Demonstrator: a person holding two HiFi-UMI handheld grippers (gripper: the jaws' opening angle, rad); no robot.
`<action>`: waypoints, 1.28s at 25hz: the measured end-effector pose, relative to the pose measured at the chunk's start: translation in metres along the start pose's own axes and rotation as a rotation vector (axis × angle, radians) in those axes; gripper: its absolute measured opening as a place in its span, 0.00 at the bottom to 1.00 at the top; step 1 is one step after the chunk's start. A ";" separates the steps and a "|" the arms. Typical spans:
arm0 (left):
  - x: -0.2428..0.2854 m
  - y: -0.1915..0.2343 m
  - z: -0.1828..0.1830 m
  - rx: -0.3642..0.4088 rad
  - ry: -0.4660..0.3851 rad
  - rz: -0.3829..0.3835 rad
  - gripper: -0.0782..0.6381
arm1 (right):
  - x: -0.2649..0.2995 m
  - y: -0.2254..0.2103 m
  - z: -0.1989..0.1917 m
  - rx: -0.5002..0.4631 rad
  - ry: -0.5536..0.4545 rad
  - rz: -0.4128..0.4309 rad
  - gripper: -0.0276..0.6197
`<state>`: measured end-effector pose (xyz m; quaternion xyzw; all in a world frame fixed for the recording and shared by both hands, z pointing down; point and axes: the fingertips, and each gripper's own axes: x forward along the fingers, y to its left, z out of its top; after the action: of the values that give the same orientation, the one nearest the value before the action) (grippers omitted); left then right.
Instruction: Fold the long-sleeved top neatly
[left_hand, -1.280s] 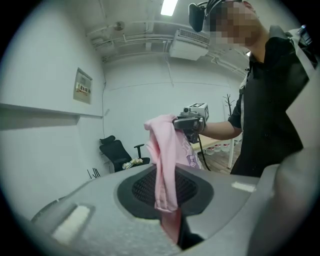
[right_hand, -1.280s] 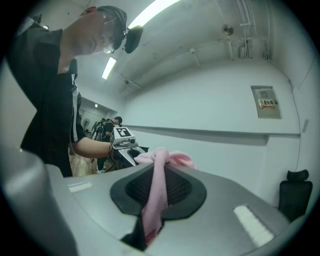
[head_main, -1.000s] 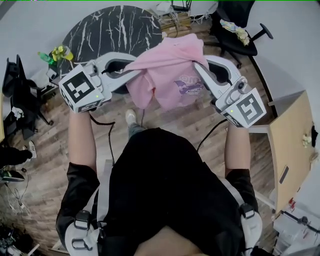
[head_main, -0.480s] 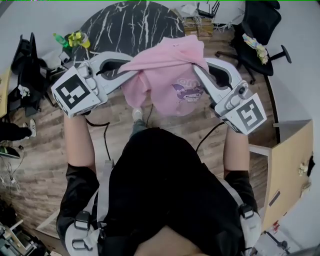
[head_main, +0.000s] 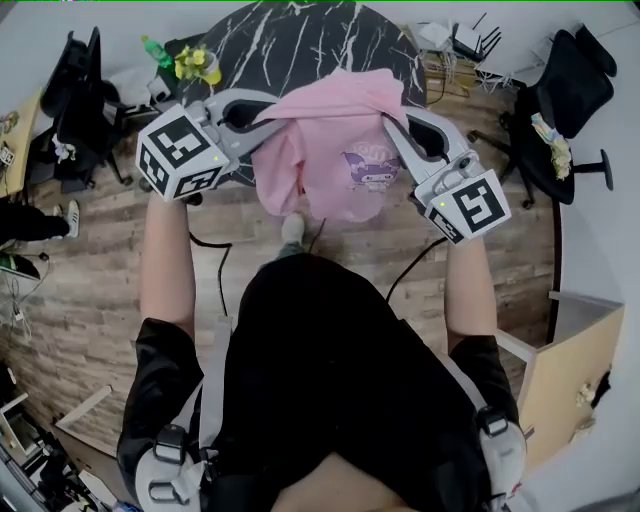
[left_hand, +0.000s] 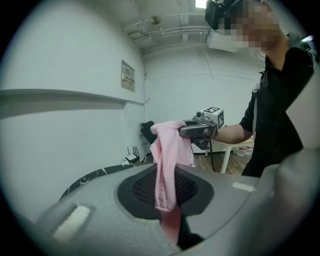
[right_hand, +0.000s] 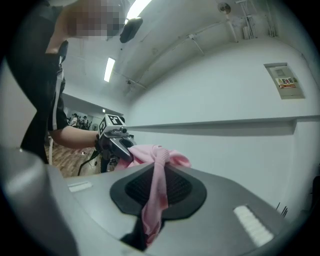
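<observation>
In the air near the black marble bench (head_main: 300, 45), the pink long-sleeved top (head_main: 335, 150) hangs stretched between the left gripper (head_main: 268, 125) and the right gripper (head_main: 392, 128), each with its fingers closed on the cloth.

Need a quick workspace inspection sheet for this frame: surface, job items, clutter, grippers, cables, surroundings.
Surface: round black marble table.
Job's things: pink top, bunched, hanging between both grippers.
Clutter: green bottle, yellow item by table's left edge.
Grippers: left gripper, right gripper both shut on the pink top.
Cables: black cables trailing over wood floor.
Surroundings: office chair right, wooden desk lower right.
</observation>
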<state>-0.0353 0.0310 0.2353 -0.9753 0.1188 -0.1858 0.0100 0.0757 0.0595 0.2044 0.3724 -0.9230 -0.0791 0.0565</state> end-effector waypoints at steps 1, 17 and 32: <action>0.003 0.014 -0.007 -0.015 0.010 0.004 0.16 | 0.014 -0.009 -0.008 0.004 0.013 -0.014 0.09; 0.087 0.208 -0.101 -0.197 0.134 0.017 0.16 | 0.169 -0.142 -0.132 0.033 0.288 -0.245 0.09; 0.193 0.314 -0.195 -0.442 0.222 0.271 0.16 | 0.236 -0.243 -0.262 0.072 0.304 -0.113 0.10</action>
<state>-0.0040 -0.3143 0.4663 -0.9027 0.2862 -0.2581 -0.1911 0.1146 -0.3047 0.4259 0.4331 -0.8836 0.0081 0.1777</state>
